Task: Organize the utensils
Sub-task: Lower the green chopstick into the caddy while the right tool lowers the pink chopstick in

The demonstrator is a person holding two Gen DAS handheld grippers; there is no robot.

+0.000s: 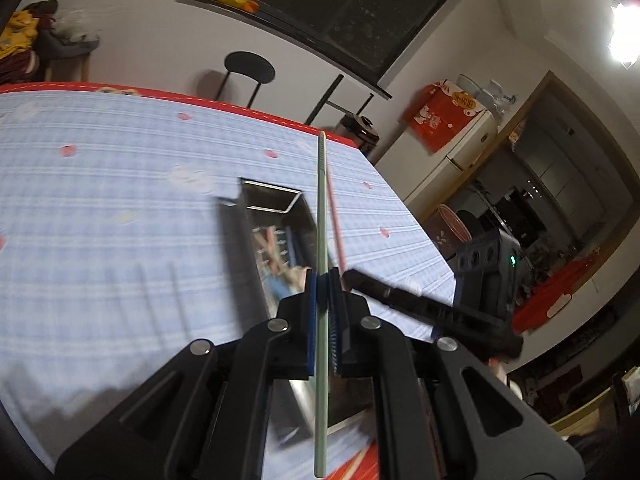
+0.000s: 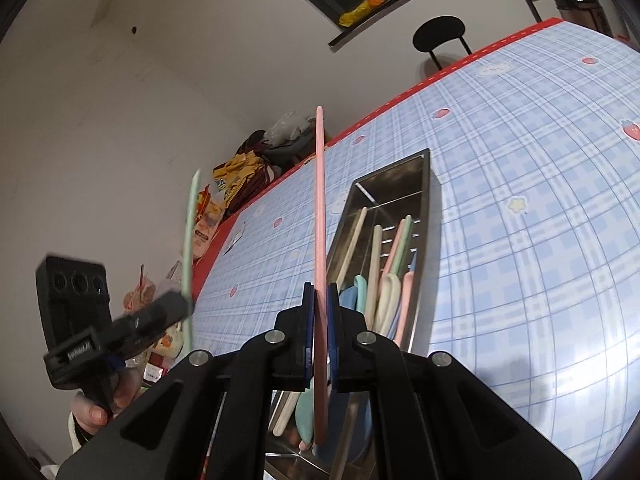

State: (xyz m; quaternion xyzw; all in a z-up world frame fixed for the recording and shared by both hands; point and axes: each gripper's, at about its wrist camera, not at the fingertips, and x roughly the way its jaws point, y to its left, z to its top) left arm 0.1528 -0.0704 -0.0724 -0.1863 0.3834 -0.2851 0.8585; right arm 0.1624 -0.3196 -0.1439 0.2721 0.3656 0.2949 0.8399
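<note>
My left gripper [image 1: 325,280] is shut on a long pale green utensil [image 1: 321,216] that stands upright between its blue pads, above the table. My right gripper [image 2: 319,294] is shut on a long pink utensil [image 2: 320,208], also upright. Below both lies a long steel tray [image 2: 434,184], which also shows blurred as the steel tray [image 1: 240,224] in the left wrist view, holding several pastel spoons and utensils [image 2: 394,264]. In the right wrist view the left gripper [image 2: 182,304] with the green utensil [image 2: 190,224] is at the left, held by a hand [image 2: 96,408]. In the left wrist view the right gripper [image 1: 348,276] reaches in from the right with the pink utensil [image 1: 335,224].
The table has a blue checked cloth [image 2: 540,220] with a red border [image 2: 460,64]. A black chair [image 1: 250,66] stands behind the far edge. A fridge with a red box [image 1: 448,116] is at the right. Snack bags and clothes [image 2: 240,172] are heaped beyond the table's left edge.
</note>
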